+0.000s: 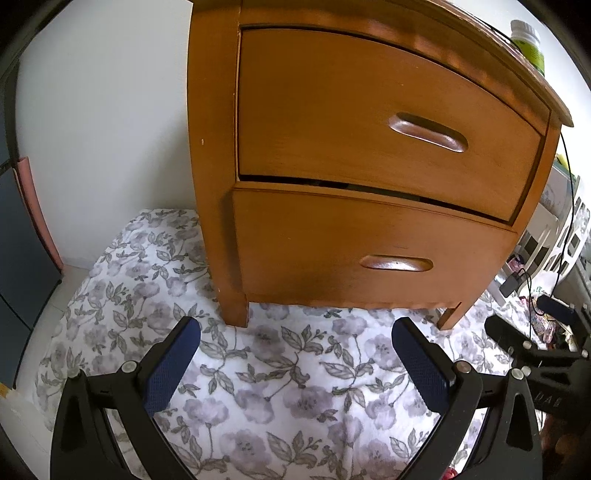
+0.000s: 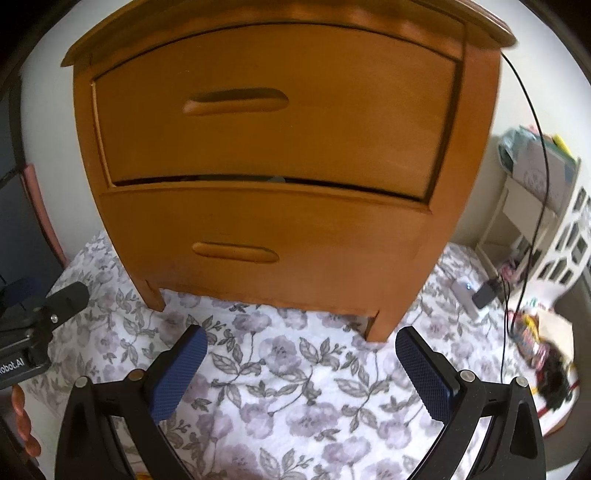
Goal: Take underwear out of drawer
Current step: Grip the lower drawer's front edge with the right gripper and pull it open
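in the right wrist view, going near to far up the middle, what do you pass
right gripper → floral sheet → bottom drawer with its handle → dark gap → top drawer with its handle → nightstand top

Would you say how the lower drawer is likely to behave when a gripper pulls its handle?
The lower drawer looks like solid wood, so probably stiff and fairly heavy. Its handle is a smooth, glossy recess, so fingers may slip. It already sits slightly proud of the upper drawer, so it likely slides freely.
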The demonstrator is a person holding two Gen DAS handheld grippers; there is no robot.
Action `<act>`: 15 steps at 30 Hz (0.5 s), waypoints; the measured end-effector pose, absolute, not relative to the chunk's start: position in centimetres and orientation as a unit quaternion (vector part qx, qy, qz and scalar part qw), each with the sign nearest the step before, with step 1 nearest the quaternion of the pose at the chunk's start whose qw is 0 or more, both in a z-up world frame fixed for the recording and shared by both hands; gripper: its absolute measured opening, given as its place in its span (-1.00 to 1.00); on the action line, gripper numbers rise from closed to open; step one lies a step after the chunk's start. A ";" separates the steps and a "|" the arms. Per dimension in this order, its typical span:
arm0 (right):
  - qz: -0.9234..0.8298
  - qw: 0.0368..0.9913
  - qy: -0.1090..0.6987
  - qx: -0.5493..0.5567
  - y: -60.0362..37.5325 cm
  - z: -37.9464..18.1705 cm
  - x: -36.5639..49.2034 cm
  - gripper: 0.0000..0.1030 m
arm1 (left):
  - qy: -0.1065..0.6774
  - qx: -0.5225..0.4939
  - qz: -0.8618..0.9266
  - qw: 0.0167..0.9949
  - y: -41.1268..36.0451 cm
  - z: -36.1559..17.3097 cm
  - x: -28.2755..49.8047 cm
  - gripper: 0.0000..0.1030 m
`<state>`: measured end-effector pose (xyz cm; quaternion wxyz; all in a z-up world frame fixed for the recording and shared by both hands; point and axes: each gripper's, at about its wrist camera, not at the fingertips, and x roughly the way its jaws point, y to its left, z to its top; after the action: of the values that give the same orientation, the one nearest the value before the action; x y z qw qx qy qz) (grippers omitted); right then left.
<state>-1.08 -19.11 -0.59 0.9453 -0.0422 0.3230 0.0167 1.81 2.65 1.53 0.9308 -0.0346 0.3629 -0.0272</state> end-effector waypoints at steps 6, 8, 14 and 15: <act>0.035 0.950 0.296 -0.095 -17.9 1.5 0.5 1.00 | 0.360 -0.043 -0.030 0.932 3.2 1.4 2.3 1.00; 0.051 0.948 0.286 -0.127 -17.0 2.2 1.5 1.00 | 0.360 -0.046 -0.027 0.931 3.5 1.3 2.4 1.00; 0.069 0.936 0.260 -0.227 -14.9 2.6 4.5 1.00 | 0.364 -0.060 -0.020 0.929 4.4 1.0 2.7 1.00; 0.072 0.934 0.261 -0.234 -14.7 2.5 4.9 1.00 | 0.366 -0.062 -0.020 0.929 4.6 0.9 2.8 1.00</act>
<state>4.89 -14.68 2.50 0.9337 -0.2344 0.2609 0.0721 2.81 4.61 0.89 0.9285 -0.0624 0.3655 -0.0197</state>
